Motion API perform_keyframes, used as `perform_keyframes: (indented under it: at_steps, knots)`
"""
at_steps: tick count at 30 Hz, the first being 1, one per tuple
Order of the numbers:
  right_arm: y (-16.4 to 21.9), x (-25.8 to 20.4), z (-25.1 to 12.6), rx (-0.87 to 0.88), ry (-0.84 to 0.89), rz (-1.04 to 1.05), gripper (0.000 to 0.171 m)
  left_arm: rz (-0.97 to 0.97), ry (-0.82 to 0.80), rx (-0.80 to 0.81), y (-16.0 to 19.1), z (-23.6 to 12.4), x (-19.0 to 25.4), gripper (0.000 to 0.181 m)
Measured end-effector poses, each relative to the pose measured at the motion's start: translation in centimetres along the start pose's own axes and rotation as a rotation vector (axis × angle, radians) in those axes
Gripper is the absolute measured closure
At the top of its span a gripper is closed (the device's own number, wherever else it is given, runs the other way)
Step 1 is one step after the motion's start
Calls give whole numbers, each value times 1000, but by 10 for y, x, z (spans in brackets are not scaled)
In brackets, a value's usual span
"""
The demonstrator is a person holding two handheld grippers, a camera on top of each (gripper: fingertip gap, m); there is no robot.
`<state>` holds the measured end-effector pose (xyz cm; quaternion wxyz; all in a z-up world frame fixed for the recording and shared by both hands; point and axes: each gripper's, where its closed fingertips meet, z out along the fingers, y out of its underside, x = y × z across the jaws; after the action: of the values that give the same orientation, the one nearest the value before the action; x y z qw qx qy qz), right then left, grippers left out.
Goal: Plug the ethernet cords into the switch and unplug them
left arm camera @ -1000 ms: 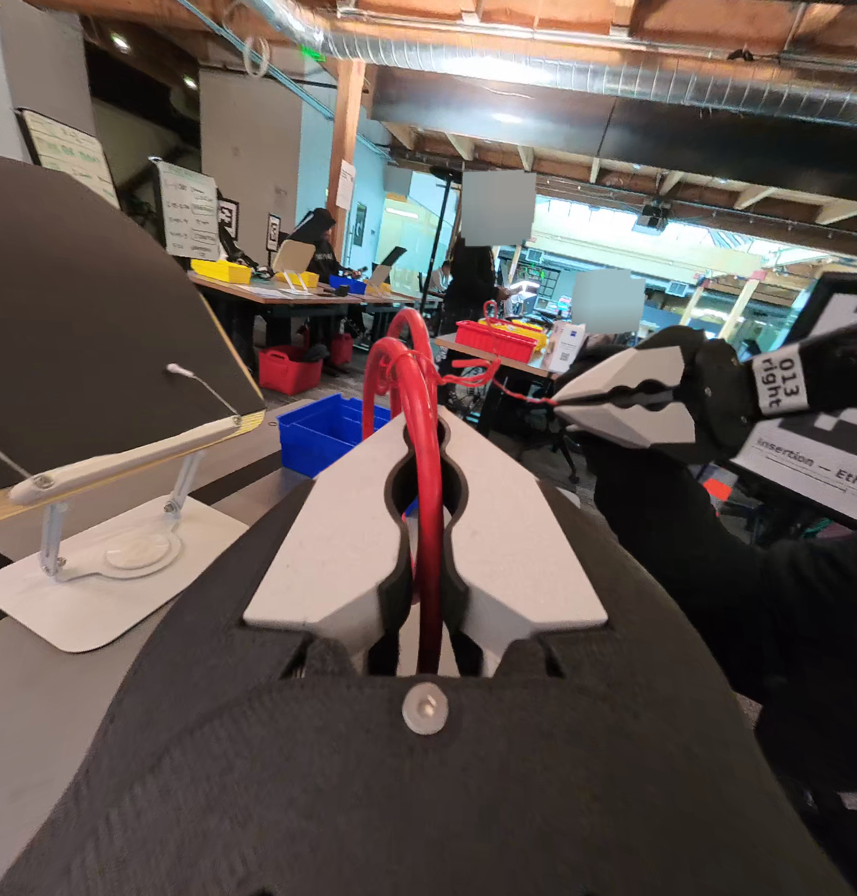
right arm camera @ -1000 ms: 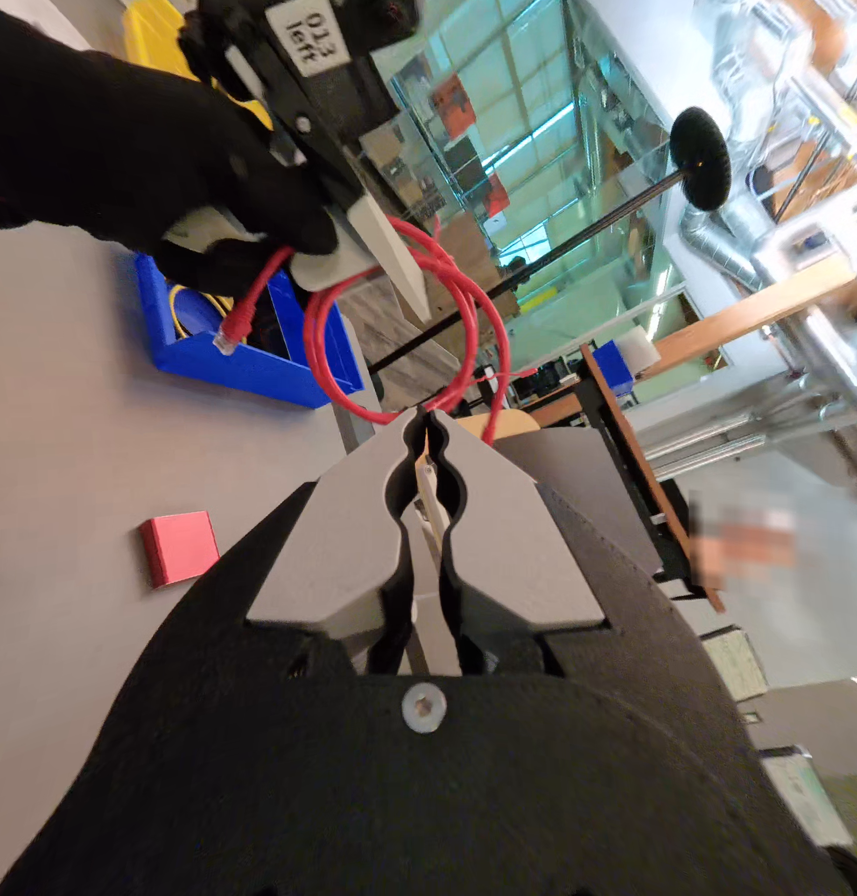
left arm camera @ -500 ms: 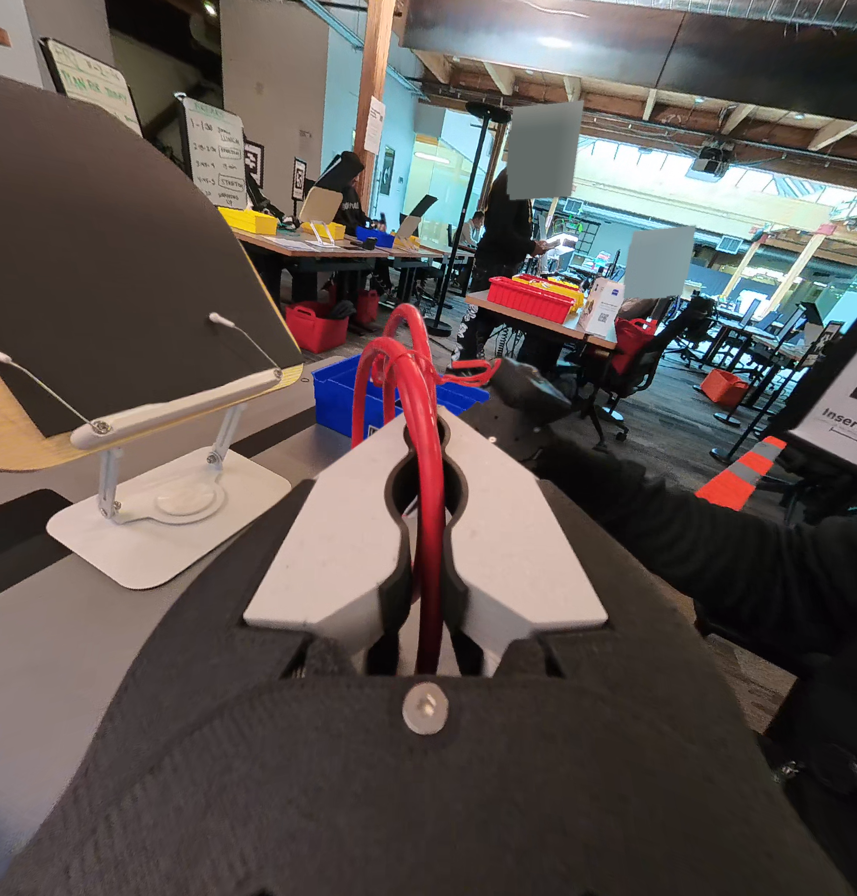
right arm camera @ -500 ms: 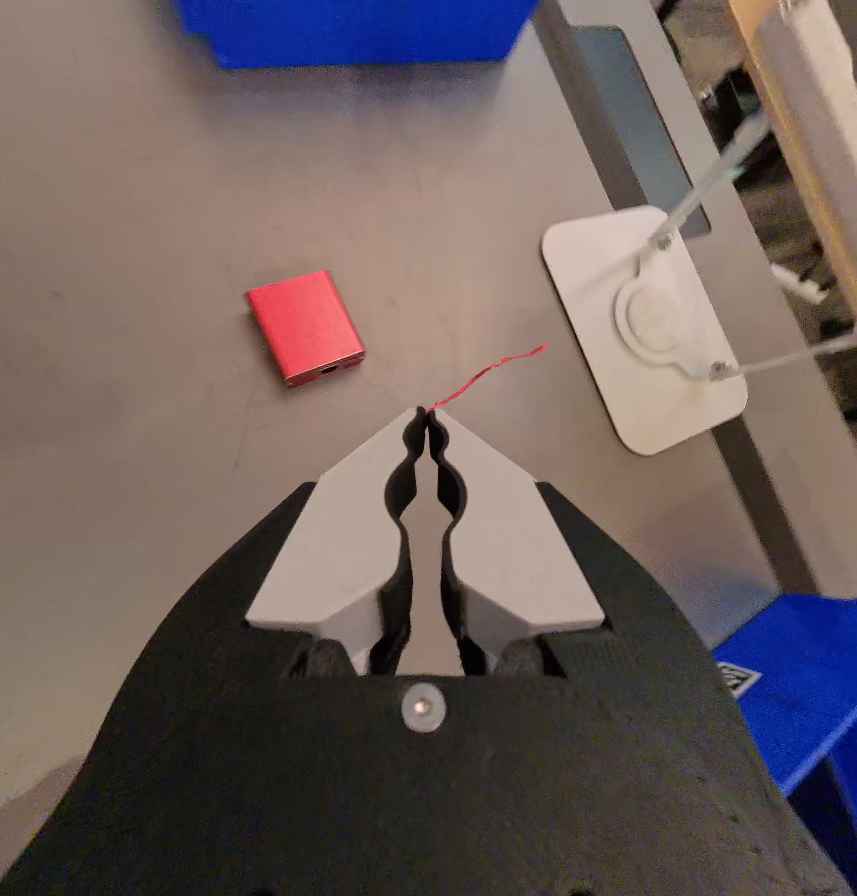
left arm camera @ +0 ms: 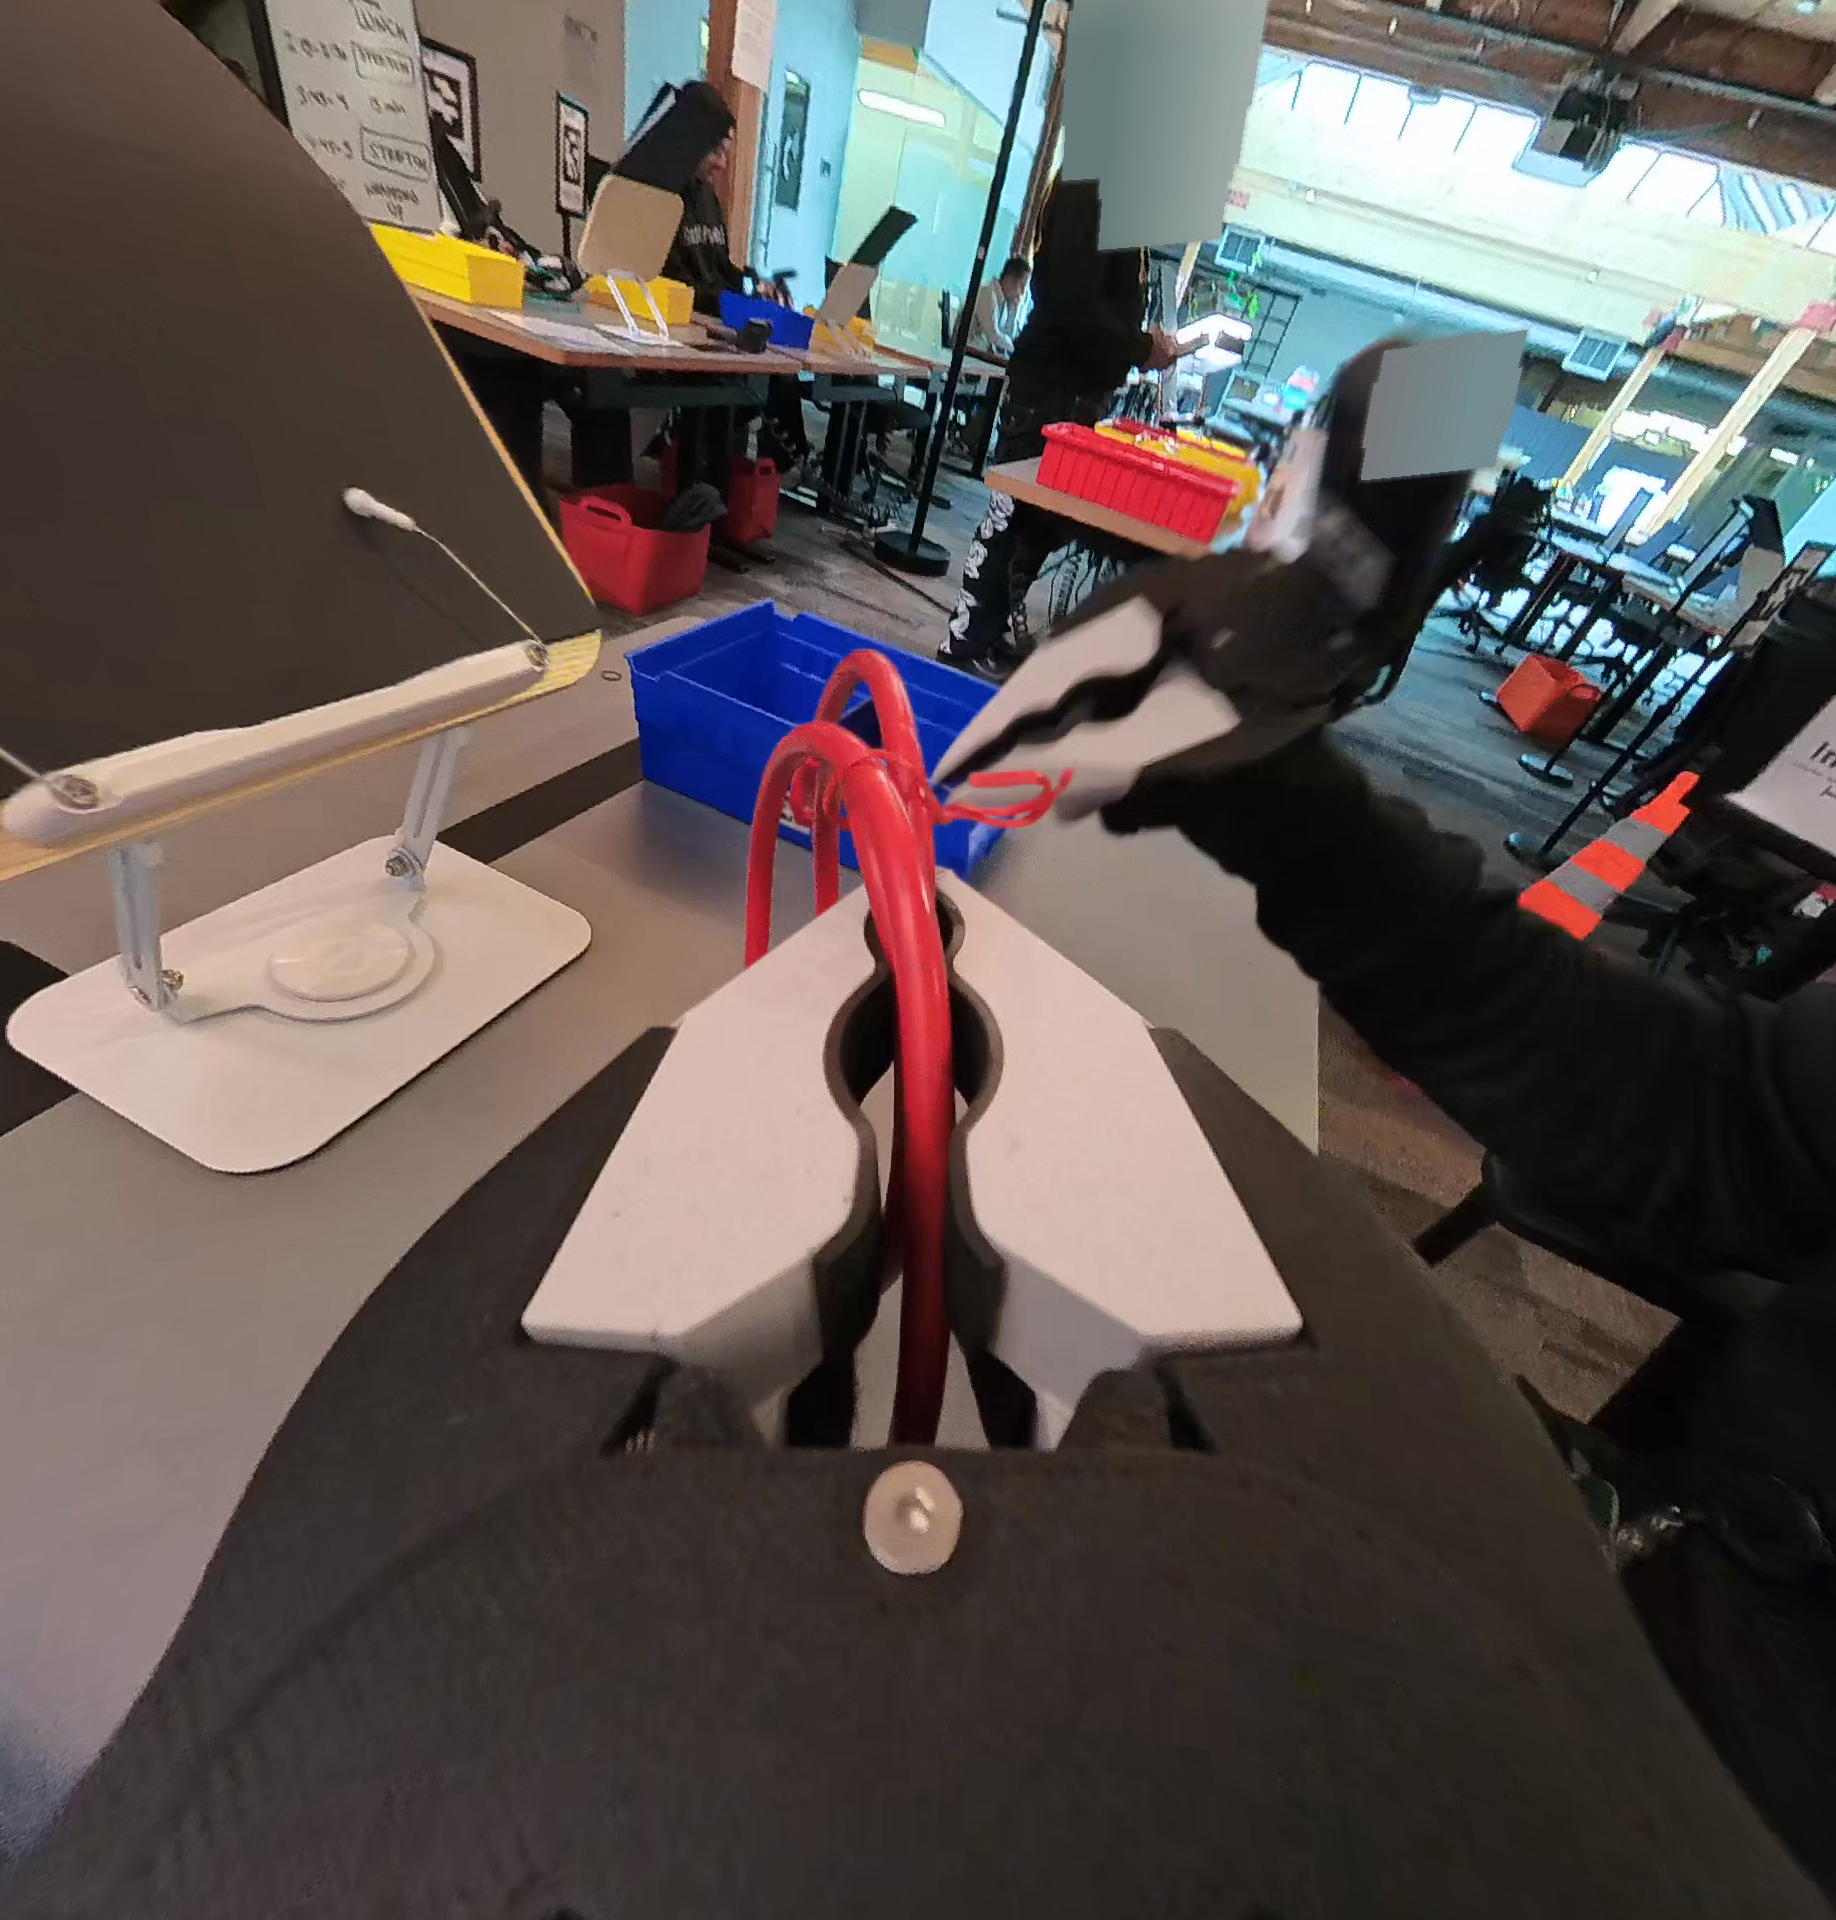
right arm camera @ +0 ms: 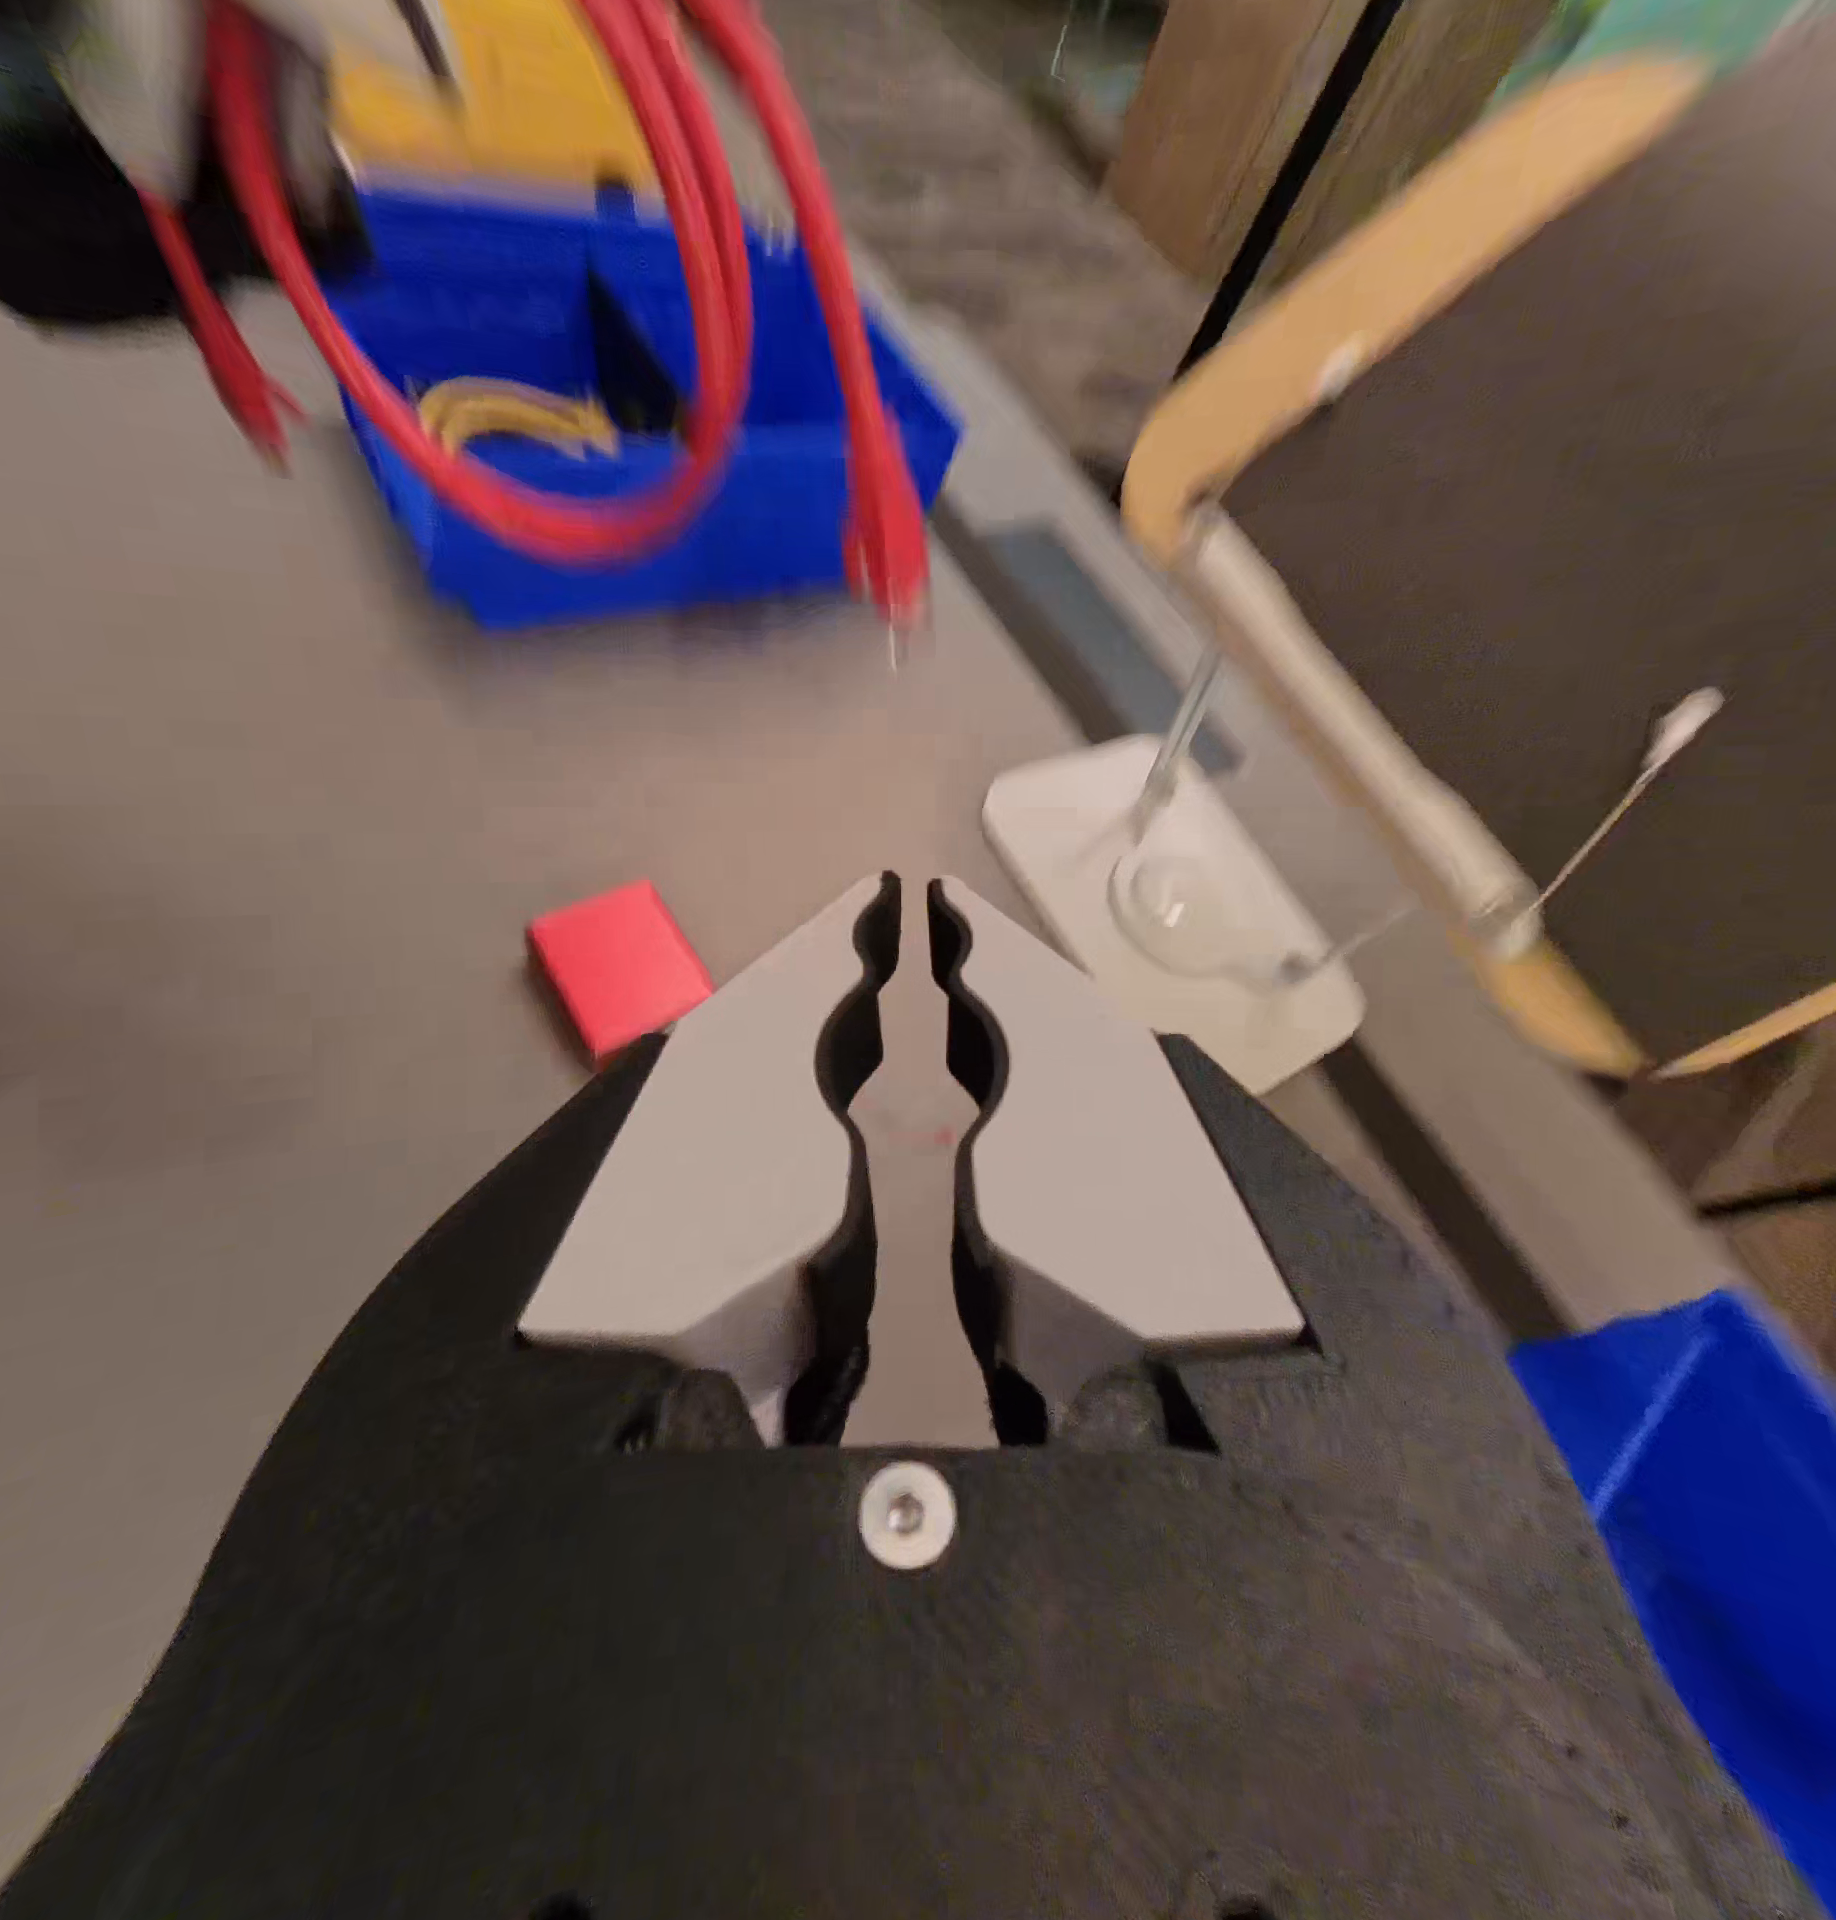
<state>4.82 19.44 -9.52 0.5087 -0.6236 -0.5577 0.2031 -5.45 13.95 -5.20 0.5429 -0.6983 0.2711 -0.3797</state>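
My left gripper (left arm camera: pixel 909 894) is shut on a coiled red ethernet cord (left arm camera: pixel 919 1039), held above the grey table (left arm camera: pixel 218 1299). A thin red twist tie (left arm camera: pixel 997 805) binds the coil, its loose ends sticking out to the right. My right gripper (left arm camera: pixel 955 764) points at the tie from the right. In the blurred right wrist view the right gripper (right arm camera: pixel 906 883) has a narrow gap between its jaws and holds nothing. The coil (right arm camera: pixel 685 312) hangs at the upper left. A small red box (right arm camera: pixel 618 961) lies on the table just left of the fingertips.
A blue bin (left arm camera: pixel 727 696) stands behind the coil; in the right wrist view it (right arm camera: pixel 633 499) holds yellow cords. A white stand (left arm camera: pixel 301 997) carries a dark tilted board (left arm camera: pixel 166 416). Another blue bin (right arm camera: pixel 1724 1455) is at the right. People and tables are far behind. The grippers' ends are close to 15 cm from one another.
My right gripper, shut on a thin red tie over the table half a second ago, now has its jaws slightly apart and empty and has swung back toward the coil. The left gripper still holds the cord.
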Motion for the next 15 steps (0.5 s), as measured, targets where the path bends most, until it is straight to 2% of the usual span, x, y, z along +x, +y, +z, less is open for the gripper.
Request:
perform_keyframes:
  at_steps: [3, 4, 6, 10, 15]
  knots:
    - [-67, -26, -30, 204, 6, -127, 161, 29, 18, -49, 7, 8, 10, 181]
    - [-82, -37, -36, 240, 7, -182, 156, 43, 27, -66, 9, 11, 15, 181]
    - [-101, -58, -41, 273, 12, -269, 157, 84, 18, -92, 11, 15, 22, 181]
    - [-117, -84, -35, 276, 30, -339, 158, 169, -17, -115, 12, 22, 35, 181]
    - [-115, -93, -20, 235, 42, -357, 158, 258, -45, -149, 14, 28, 49, 181]
